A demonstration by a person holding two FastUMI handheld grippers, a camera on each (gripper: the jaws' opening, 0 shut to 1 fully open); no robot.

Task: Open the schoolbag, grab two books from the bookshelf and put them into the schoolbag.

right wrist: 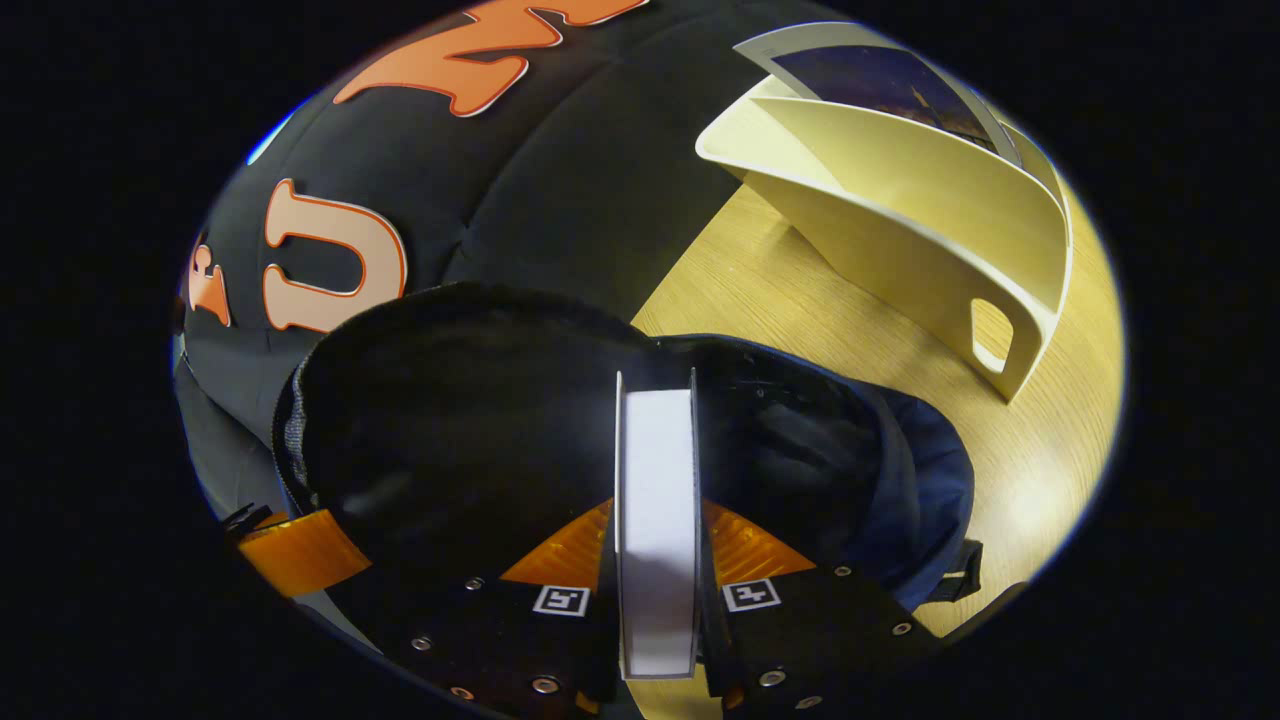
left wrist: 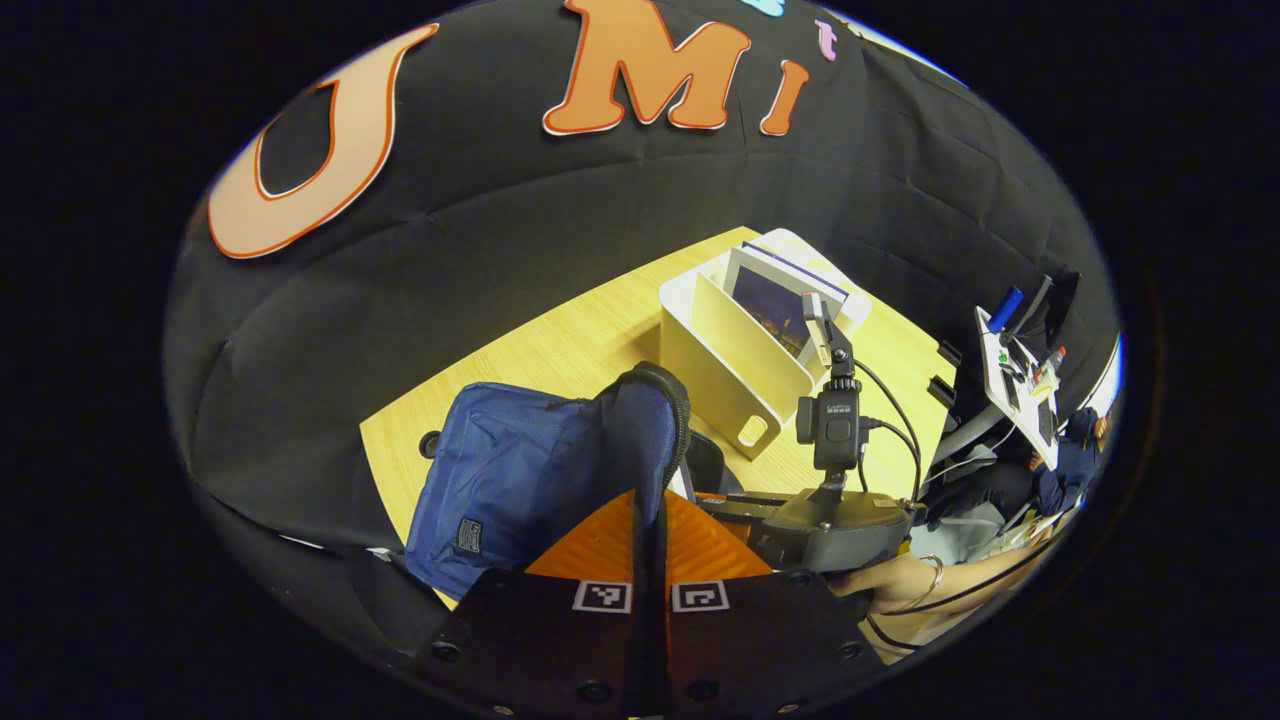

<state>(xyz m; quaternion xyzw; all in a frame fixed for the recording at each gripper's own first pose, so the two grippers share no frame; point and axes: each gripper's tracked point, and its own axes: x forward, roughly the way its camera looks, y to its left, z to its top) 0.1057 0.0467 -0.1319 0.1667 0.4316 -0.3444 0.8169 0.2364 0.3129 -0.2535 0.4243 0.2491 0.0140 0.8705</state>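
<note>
One book (right wrist: 656, 520) was clamped edge-on in the right gripper (right wrist: 657, 560), poised over the dark, open mouth of the blue schoolbag (right wrist: 900, 480) on the wooden surface (right wrist: 800, 300). The left gripper (left wrist: 648, 550) was clenched on the bag's raised flap (left wrist: 645, 420), holding it open. At least one further book (left wrist: 775, 300) stood in the cream bookshelf (left wrist: 720, 370), so opening looked done; whether this was the first or second book, I could not tell.
</note>
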